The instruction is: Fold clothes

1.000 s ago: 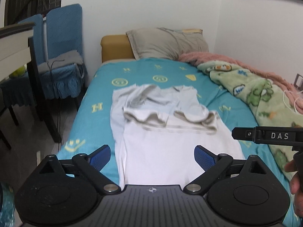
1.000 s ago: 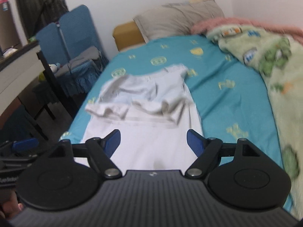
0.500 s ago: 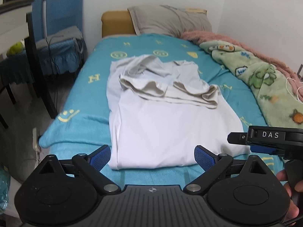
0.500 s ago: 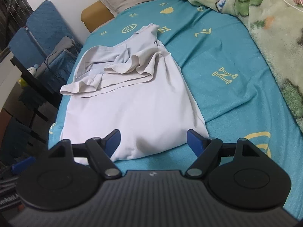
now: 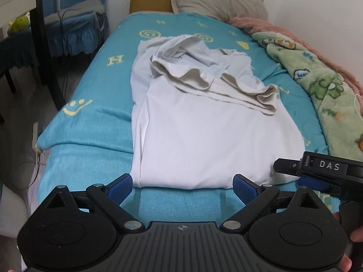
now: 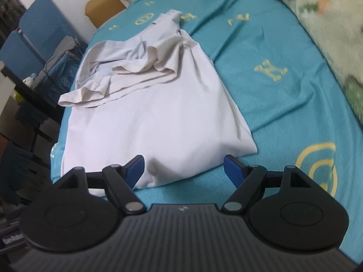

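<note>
A white shirt lies on the teal bed sheet, its sides and sleeves folded in over the upper part. It also shows in the right wrist view. My left gripper is open and empty, just in front of the shirt's near hem. My right gripper is open and empty, its fingers at the shirt's near right corner. The right gripper also shows at the right edge of the left wrist view.
A green cartoon blanket and a pink blanket lie along the bed's right side. A grey pillow is at the head. Blue chairs and a dark table leg stand left of the bed.
Both grippers have moved down and closer to the shirt's near hem. The shirt has not moved, and both grippers stay open.
</note>
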The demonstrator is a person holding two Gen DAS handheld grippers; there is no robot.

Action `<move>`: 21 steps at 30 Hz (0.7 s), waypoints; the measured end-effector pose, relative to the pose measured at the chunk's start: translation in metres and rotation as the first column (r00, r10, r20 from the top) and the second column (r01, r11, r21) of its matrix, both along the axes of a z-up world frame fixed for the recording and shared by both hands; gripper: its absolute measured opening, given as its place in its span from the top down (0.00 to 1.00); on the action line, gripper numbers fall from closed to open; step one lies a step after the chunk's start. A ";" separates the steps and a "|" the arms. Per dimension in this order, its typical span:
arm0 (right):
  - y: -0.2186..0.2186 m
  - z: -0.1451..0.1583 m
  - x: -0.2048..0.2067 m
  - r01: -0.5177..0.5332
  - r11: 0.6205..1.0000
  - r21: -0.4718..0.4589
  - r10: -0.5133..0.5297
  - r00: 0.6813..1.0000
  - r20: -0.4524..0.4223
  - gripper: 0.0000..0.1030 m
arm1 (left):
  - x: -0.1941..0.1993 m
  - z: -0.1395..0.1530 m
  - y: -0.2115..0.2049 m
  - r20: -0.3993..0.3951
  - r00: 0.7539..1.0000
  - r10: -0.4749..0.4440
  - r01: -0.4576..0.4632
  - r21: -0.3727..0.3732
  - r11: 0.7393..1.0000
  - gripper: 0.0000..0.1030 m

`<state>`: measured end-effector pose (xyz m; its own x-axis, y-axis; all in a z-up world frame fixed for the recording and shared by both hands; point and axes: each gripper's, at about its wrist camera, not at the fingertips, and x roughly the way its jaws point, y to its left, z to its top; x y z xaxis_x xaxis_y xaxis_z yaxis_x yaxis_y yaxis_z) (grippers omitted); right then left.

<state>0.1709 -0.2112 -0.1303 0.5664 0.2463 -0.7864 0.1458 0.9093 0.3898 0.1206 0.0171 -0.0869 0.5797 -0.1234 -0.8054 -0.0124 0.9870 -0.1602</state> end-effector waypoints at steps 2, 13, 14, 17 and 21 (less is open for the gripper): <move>-0.005 -0.006 0.002 0.030 0.998 0.062 -0.027 0.999 -0.036 0.24 | 0.003 -0.002 0.004 -0.018 1.000 0.014 -0.015 -0.036 0.999 0.06; -0.057 -0.028 0.009 0.350 0.843 0.409 -0.326 0.936 -0.130 0.43 | 0.019 -0.023 0.024 -0.136 0.991 -0.019 -0.062 -0.569 0.820 0.07; -0.058 -0.030 0.009 0.360 0.838 0.411 -0.334 0.933 -0.137 0.56 | 0.021 -0.030 0.022 -0.155 0.987 -0.034 -0.068 -0.608 0.791 0.07; -0.061 -0.029 0.009 0.369 0.825 0.428 -0.347 0.928 -0.134 0.76 | 0.027 -0.049 0.014 -0.205 0.976 -0.067 -0.092 -0.674 0.733 0.07; -0.061 -0.016 0.004 0.331 0.812 0.480 -0.340 0.938 -0.072 0.85 | 0.039 -0.068 0.009 -0.245 0.968 -0.060 -0.133 -0.697 0.705 0.08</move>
<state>0.1746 -0.2726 -0.1467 0.6953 0.3801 -0.6101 0.3972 0.5043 0.7668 0.1594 0.0266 -0.1550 0.4048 -0.6909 -0.5990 -0.1772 0.5834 -0.7926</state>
